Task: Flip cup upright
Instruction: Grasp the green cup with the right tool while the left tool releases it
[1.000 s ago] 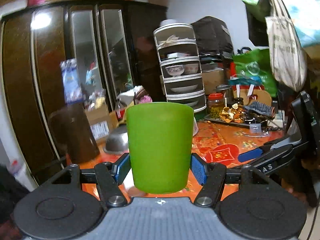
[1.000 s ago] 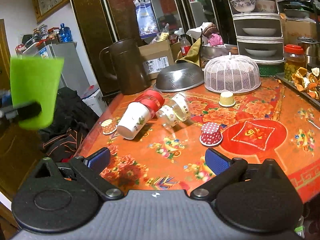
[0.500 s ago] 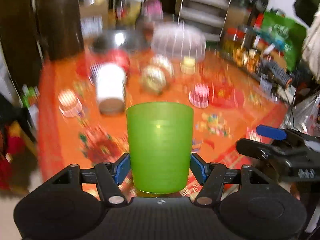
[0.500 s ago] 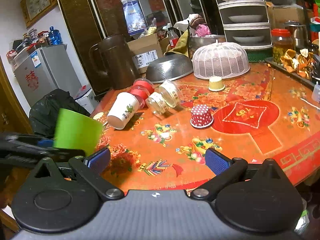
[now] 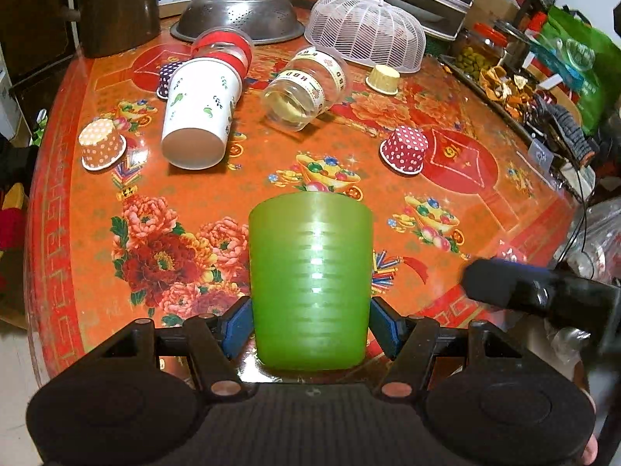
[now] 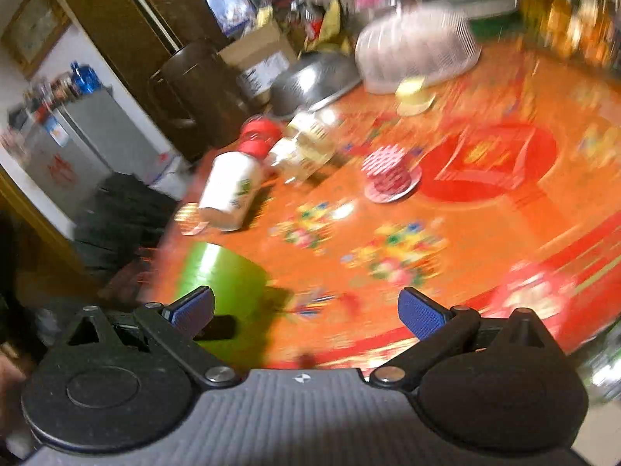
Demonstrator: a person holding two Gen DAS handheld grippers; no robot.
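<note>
My left gripper (image 5: 310,328) is shut on a green plastic cup (image 5: 309,283), its blue pads pressing both sides near the narrow base, wide rim pointing away. The cup is low over the near edge of the orange flowered table (image 5: 186,233). In the blurred right wrist view the green cup (image 6: 221,275) shows at lower left by the table edge, beside my right gripper (image 6: 306,312), which is open and empty. The right gripper also shows in the left wrist view (image 5: 516,291) as a dark shape at right.
On the table lie a white paper cup (image 5: 198,116) on its side, a red-lidded jar (image 5: 225,48), a clear jar (image 5: 306,89), several small inverted paper cups (image 5: 403,149), a metal colander (image 5: 236,19) and a white mesh food cover (image 5: 366,31). A brown jug (image 5: 116,4) stands at back left.
My left gripper has swung down from facing the cupboards to over the table, carrying the green cup to the near edge. My right gripper is moving, its view blurred and tilted.
</note>
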